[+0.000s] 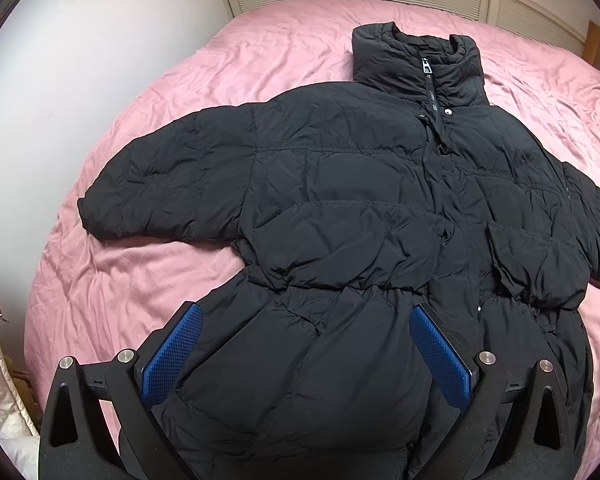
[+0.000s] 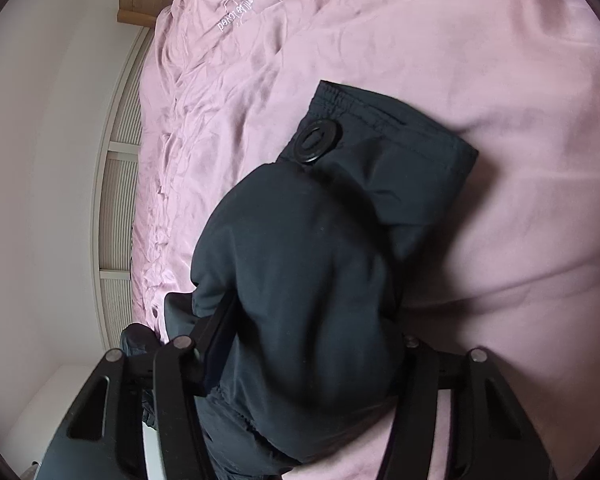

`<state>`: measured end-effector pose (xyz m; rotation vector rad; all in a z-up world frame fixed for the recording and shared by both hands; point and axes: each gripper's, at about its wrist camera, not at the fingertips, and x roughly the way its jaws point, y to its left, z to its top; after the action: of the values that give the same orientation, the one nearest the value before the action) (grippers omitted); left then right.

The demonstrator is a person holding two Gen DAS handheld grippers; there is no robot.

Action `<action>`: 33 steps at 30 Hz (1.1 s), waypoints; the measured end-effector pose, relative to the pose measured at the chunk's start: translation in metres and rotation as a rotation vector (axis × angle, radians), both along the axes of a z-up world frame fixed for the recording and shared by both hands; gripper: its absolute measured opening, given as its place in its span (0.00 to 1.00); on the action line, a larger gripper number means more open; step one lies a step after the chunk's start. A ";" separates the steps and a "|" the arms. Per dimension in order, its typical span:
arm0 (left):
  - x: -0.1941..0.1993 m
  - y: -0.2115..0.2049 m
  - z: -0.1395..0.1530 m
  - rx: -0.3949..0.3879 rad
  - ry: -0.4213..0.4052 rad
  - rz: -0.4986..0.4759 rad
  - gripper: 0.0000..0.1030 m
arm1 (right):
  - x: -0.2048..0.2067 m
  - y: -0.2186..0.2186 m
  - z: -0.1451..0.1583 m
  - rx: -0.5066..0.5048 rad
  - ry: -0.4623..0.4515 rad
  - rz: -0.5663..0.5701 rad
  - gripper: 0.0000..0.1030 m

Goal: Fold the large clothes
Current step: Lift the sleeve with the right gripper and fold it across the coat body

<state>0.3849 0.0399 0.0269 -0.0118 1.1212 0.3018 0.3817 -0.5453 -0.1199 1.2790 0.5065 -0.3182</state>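
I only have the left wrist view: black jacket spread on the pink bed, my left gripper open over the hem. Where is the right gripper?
Observer: The right gripper is at a sleeve of the jacket; the padded fabric bulges between its fingers.
Operator: Is it clamped on the sleeve?
Observer: I cannot tell. The fabric covers the fingertips in the right wrist view.
Operator: Which way does the cuff point?
Observer: Away from the gripper, lying on the pink sheet, with a round black button on the cuff facing up.
Operator: Anything near that cuff?
Observer: Only sheet, with white embroidered writing on it farther up.
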 end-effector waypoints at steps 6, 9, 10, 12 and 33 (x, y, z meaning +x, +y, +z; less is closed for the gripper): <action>-0.009 0.035 0.005 -0.013 -0.011 0.070 0.99 | 0.007 0.014 0.031 -0.066 -0.055 0.022 0.19; -0.012 0.052 0.009 -0.022 -0.017 0.106 0.99 | 0.016 0.030 0.059 -0.139 -0.070 0.063 0.15; -0.013 0.058 0.011 -0.027 -0.020 0.115 0.99 | 0.018 0.036 0.069 -0.161 -0.080 0.082 0.14; -0.015 0.068 0.015 -0.036 -0.031 0.130 0.99 | 0.025 0.051 0.090 -0.205 -0.106 0.125 0.13; -0.073 0.153 0.037 -0.067 -0.079 0.241 0.99 | 0.057 0.280 0.172 -0.500 -0.185 0.703 0.13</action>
<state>0.3114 0.1933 0.0637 -0.2183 1.0515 0.4745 0.4387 -0.2656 0.0523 0.5816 0.6353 0.2543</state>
